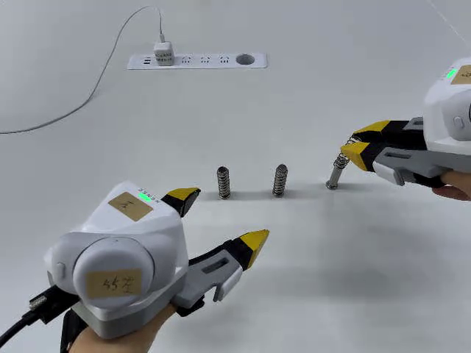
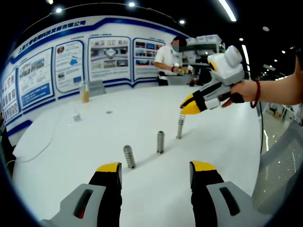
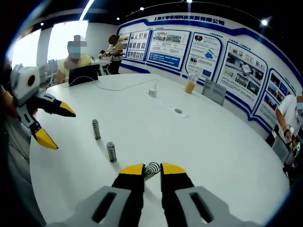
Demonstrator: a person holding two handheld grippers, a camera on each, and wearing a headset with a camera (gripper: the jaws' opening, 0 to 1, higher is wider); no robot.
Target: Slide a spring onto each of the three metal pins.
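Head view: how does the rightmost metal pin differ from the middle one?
The middle metal pin wears its coiled steel spring along its length; the rightmost metal pin has a bare lower shaft, with a second coiled spring only at its top. The middle pin stands untouched; the rightmost pin's spring is pinched by the right hand-held gripper. Both stand on the white table.

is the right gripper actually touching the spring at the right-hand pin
Touching. The right gripper view shows the right gripper with its two yellow tips closed on the spring, with no gap on either side.
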